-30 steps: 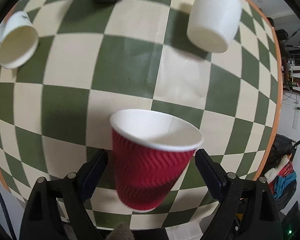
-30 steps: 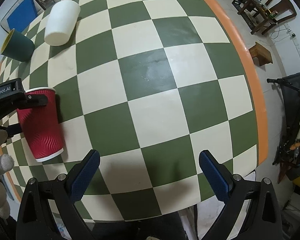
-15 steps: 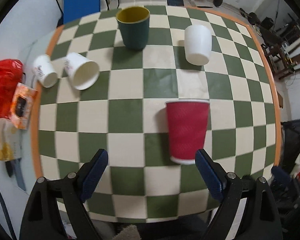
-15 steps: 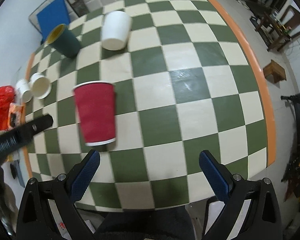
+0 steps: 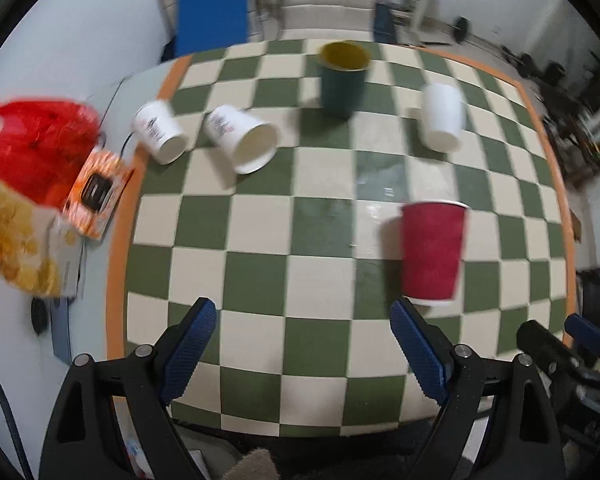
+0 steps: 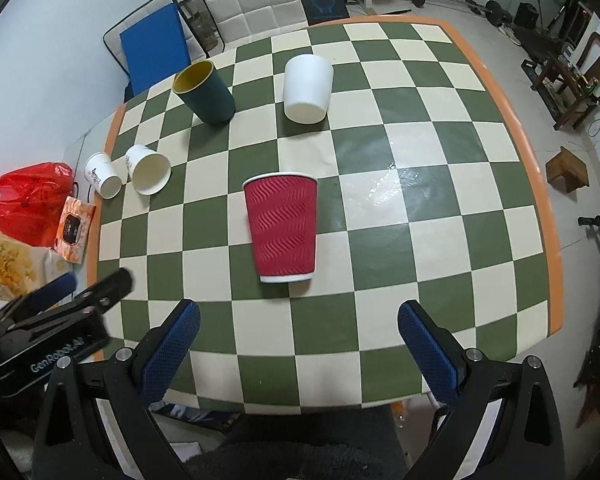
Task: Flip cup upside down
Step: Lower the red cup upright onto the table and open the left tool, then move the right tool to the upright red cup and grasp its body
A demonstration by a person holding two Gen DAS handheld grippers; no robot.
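Left tongs (image 5: 302, 344) withdrawn; red cup (image 6: 282, 229) on checkered table (image 6: 440, 240).

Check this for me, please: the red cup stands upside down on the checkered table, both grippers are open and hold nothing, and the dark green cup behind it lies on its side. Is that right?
One detail is wrong. The dark green cup does not lie on its side; it stands upright with its yellow inside showing, as the right wrist view shows. The rest holds: the red cup stands upside down on the checkered table, and the left gripper and right gripper are open and hold nothing.

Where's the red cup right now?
The red cup stands free on the checkered table, centre of the right wrist view, nearer than the white cup; in the left wrist view it sits right.
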